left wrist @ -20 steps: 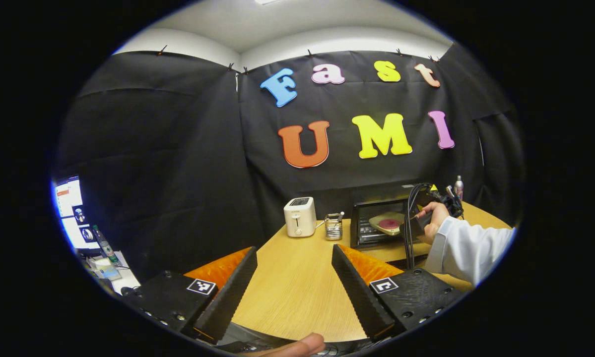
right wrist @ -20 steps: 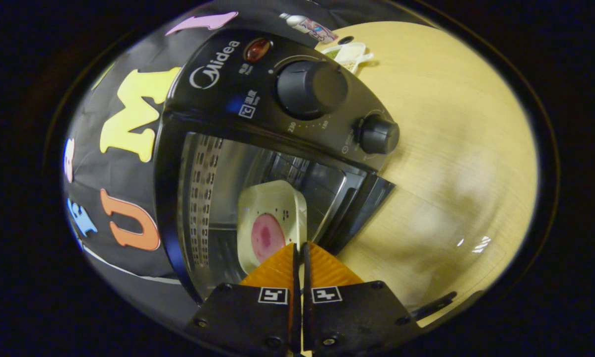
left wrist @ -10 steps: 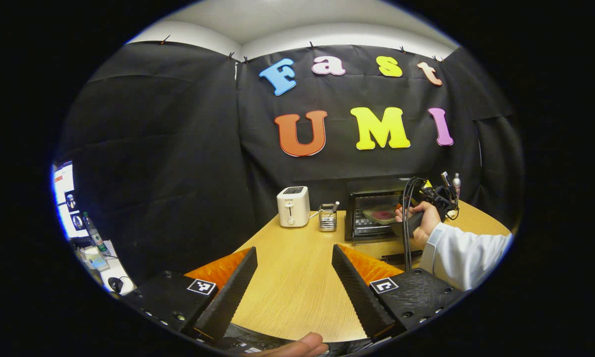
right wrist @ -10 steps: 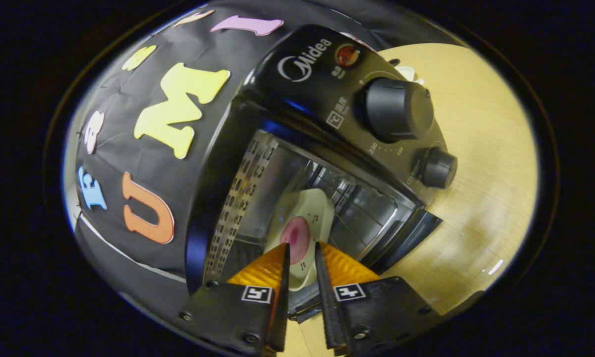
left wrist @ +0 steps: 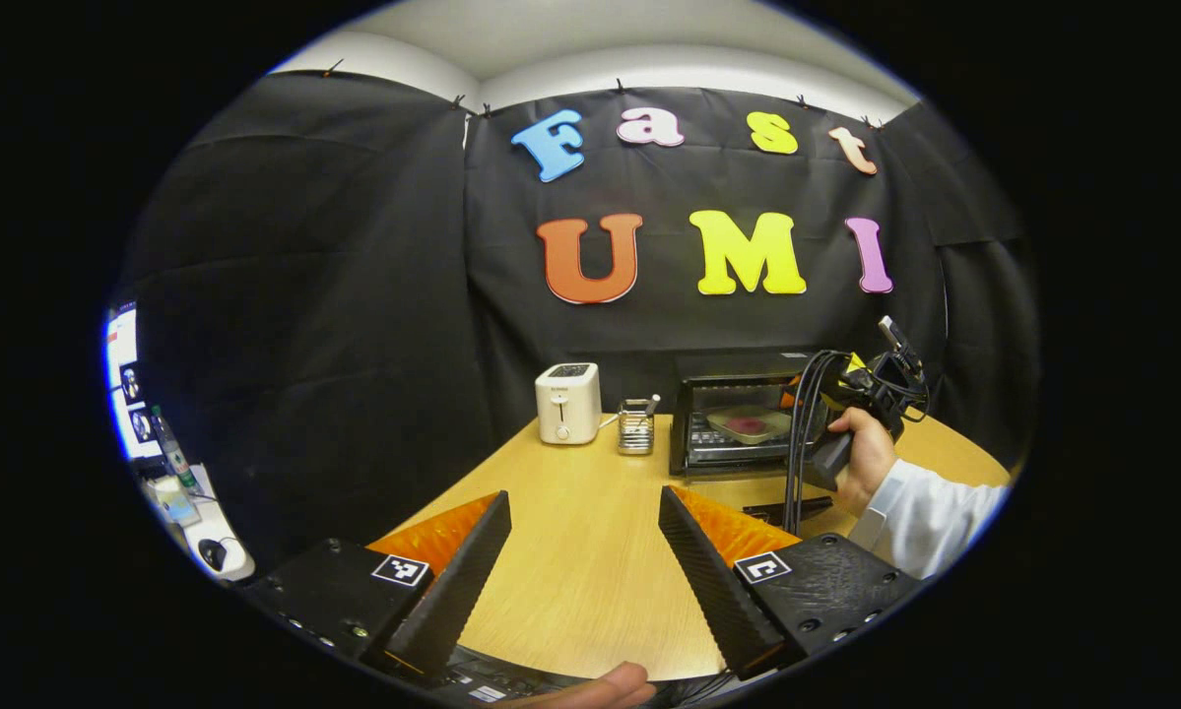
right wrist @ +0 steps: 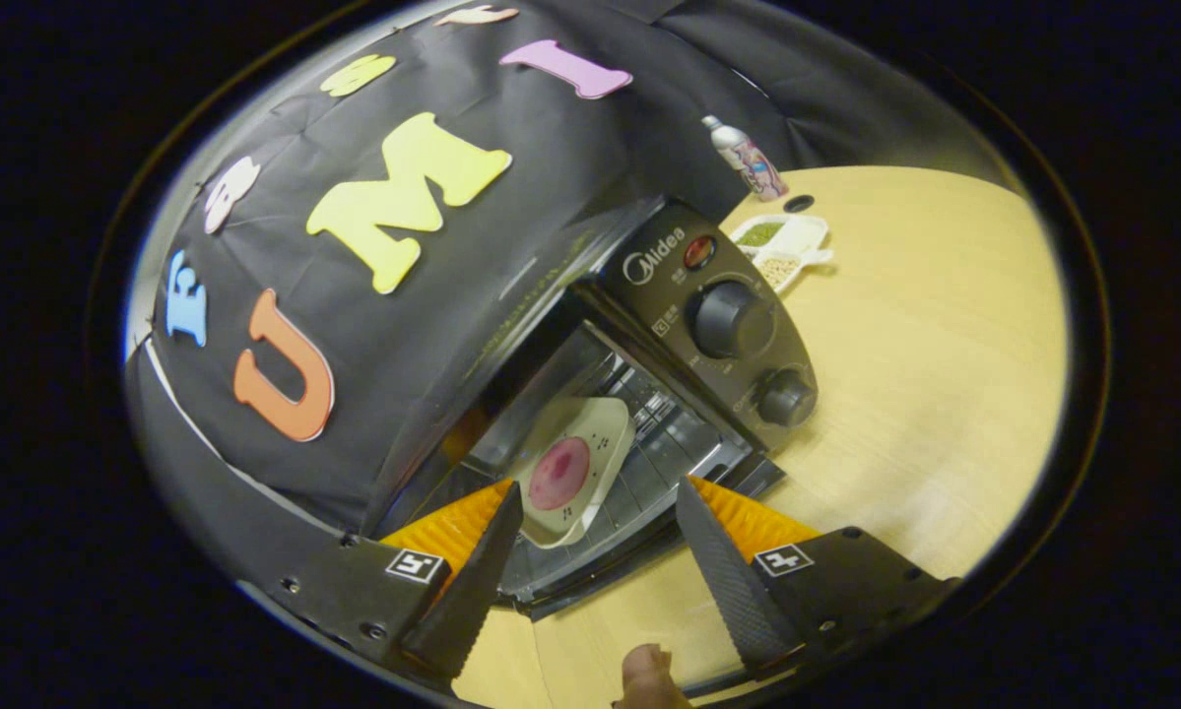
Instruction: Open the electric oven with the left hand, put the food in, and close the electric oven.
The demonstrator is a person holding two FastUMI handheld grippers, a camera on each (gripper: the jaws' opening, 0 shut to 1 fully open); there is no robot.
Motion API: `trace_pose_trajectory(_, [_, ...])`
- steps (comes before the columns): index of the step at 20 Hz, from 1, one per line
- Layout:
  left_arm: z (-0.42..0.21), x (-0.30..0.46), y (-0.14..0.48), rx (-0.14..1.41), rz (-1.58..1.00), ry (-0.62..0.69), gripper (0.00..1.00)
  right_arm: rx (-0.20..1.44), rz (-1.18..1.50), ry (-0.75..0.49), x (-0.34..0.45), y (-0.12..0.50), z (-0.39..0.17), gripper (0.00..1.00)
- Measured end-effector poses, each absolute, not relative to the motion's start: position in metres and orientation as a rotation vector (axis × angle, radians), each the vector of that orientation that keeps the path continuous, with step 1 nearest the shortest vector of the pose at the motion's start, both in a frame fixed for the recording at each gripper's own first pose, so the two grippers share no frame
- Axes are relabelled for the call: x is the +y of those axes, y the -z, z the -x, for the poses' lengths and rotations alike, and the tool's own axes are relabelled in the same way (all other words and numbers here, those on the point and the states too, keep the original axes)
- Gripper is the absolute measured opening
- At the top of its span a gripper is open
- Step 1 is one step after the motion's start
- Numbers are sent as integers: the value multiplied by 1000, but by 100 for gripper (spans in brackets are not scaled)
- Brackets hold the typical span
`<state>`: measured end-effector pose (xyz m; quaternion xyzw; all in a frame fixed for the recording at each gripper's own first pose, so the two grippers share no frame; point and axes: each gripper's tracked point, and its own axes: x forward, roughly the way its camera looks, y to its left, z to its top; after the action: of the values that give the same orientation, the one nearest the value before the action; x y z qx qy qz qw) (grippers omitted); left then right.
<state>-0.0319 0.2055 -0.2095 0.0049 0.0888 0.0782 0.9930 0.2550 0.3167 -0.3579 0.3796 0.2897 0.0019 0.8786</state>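
Right claw [right wrist: 590,551] now spread wide and backed out of oven [right wrist: 649,394], plate of food [right wrist: 570,468] left on rack inside; left claw [left wrist: 582,561] wide, idle over desk [left wrist: 590,551]; door closing remains.

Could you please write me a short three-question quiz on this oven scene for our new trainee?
1. True or false: the plate of food lies inside the electric oven.
2. Is the right gripper open or shut?
3. What stands between the white toaster and the oven: A) a metal holder, B) a kettle, C) a bowl?

Key: 1 true; 2 open, its fingers spread clear of the plate; 3 A.
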Motion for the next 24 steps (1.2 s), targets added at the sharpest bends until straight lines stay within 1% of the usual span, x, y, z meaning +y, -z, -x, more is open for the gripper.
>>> trace_pose_trajectory(3, [18, 196, 229, 226, 29, -135, 97, 595, -646, -25, 294, 348, -229, 95])
trace_pose_trajectory(8, [-8, 178, 277, 341, -33, -123, 96, 526, -475, -84, 257, 311, -193, 95])
trace_pose_trajectory(12, [-33, 134, 312, 434, 15, -31, 97, 464, -415, -163, 229, 273, -164, 95])
trace_pose_trajectory(13, [-40, 120, 319, 450, 16, -2, 97, 438, -388, -164, 218, 263, -158, 95])
trace_pose_trajectory(14, [-45, 107, 326, 468, 16, 28, 97, 411, -359, -163, 206, 254, -153, 100])
trace_pose_trajectory(16, [-54, 79, 338, 496, 24, 87, 97, 369, -308, -141, 183, 239, -141, 100])
trace_pose_trajectory(17, [-59, 66, 343, 508, 27, 111, 97, 346, -282, -134, 173, 231, -136, 94])
trace_pose_trajectory(19, [-67, 46, 352, 530, 30, 134, 97, 309, -242, -128, 159, 220, -125, 94])
trace_pose_trajectory(20, [-71, 35, 356, 541, 30, 147, 97, 291, -222, -138, 157, 212, -118, 100])
trace_pose_trajectory(21, [-75, 25, 359, 544, 22, 157, 97, 274, -195, -156, 153, 206, -111, 95])
trace_pose_trajectory(24, [-86, 3, 365, 560, 4, 184, 97, 245, -166, -168, 137, 194, -92, 95])
